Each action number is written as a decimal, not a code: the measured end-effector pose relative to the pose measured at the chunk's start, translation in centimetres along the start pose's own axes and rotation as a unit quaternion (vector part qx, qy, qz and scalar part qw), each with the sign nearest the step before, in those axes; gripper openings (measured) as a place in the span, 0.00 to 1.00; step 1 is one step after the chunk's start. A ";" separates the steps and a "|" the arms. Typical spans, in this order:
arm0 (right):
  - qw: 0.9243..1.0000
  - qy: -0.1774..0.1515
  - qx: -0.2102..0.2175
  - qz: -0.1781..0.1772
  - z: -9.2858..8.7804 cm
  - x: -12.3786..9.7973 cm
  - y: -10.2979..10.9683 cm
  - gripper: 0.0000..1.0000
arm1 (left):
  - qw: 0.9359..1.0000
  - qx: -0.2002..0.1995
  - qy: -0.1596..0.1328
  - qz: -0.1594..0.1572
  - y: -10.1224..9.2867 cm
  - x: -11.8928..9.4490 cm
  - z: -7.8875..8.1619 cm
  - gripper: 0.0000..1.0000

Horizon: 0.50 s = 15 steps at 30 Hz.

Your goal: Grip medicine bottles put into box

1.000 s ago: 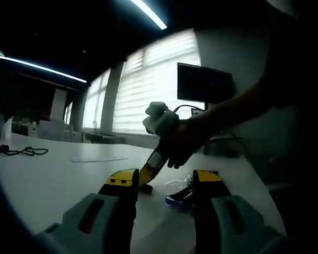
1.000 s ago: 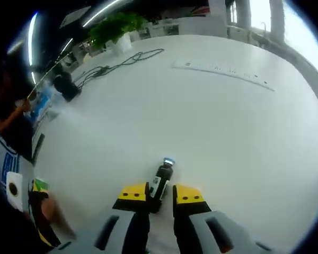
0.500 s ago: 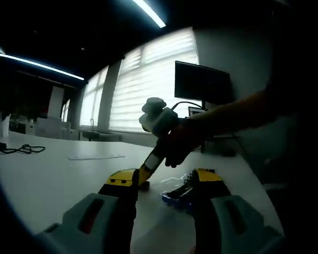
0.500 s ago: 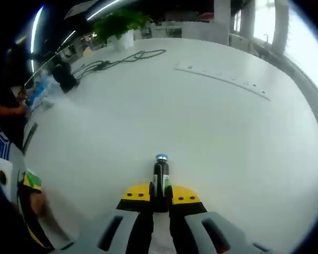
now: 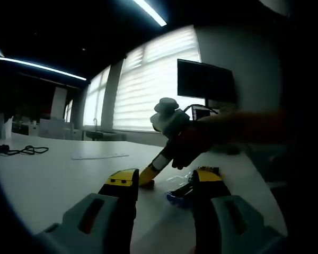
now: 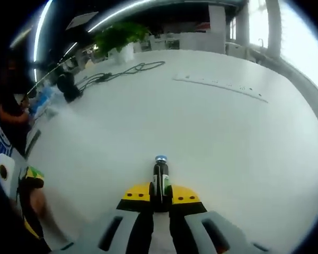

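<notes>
The right gripper (image 6: pixel 160 194) is clamped down on a small dark medicine bottle (image 6: pixel 160 174), jaws pinching its lower body, blue cap pointing away over the white counter (image 6: pixel 212 127). Honestly the grip looks pretty low on the bottle, so it could pivot or slip out if the hand swings fast toward the box.

The left gripper (image 5: pixel 164 185) has its jaws spread wide with nothing between them. Just past its right jaw sits a clear box (image 5: pixel 183 191) with blue trim, hard to make out in the dim light. The right gripper also shows there, held in a hand (image 5: pixel 193 148) and angled down at the counter just beside the box. The box looks light, so a bottle nudging its rim could shove it along.

Beyond the bottle, the counter carries a black cable (image 6: pixel 122 66) and a long white strip (image 6: pixel 220 84). Further out there's a green plant (image 6: pixel 114 37), ceiling strip lights (image 5: pixel 148 11), big blinded windows (image 5: pixel 153 79) and a dark monitor (image 5: pixel 204 82).
</notes>
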State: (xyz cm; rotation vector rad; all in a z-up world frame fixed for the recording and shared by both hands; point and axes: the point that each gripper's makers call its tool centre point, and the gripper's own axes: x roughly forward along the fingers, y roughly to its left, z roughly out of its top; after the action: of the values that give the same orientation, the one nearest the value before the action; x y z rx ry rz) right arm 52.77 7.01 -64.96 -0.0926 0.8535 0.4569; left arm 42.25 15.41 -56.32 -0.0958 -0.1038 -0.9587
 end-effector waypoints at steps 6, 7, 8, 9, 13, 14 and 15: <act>0.998 -0.058 0.017 -0.002 0.5 -0.1 -0.8 0.07 | 1.000 -0.002 0.010 0.001 0.1 0.3 -0.5 0.33; 0.998 -0.068 0.010 -0.011 0.7 -0.1 -1.0 0.07 | 1.000 -0.002 0.012 0.002 0.1 0.3 -0.5 0.33; 0.997 -0.075 0.004 -0.014 0.7 -0.2 -1.1 0.07 | 1.000 -0.002 0.013 0.003 0.1 0.3 -0.6 0.33; 0.997 -0.076 0.014 -0.007 0.6 -0.4 -1.0 0.07 | 1.000 -0.002 0.014 0.004 0.2 0.4 -0.6 0.33; 0.994 -0.108 0.027 0.001 0.7 -1.4 -1.1 0.07 | 1.000 -0.004 0.019 0.007 0.4 0.5 -0.9 0.33; 0.993 -0.114 0.032 0.002 0.8 -1.6 -1.3 0.07 | 1.000 -0.003 0.021 0.008 0.4 0.6 -1.0 0.33; 0.992 -0.121 0.036 0.007 1.0 -1.9 -1.3 0.07 | 1.000 -0.002 0.023 0.009 0.4 0.6 -1.0 0.33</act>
State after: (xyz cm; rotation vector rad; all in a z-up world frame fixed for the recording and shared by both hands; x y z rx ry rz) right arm 52.93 5.48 -63.03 0.0362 0.6310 0.4395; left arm 43.01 15.02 -57.27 -0.0784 -0.0579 -0.9435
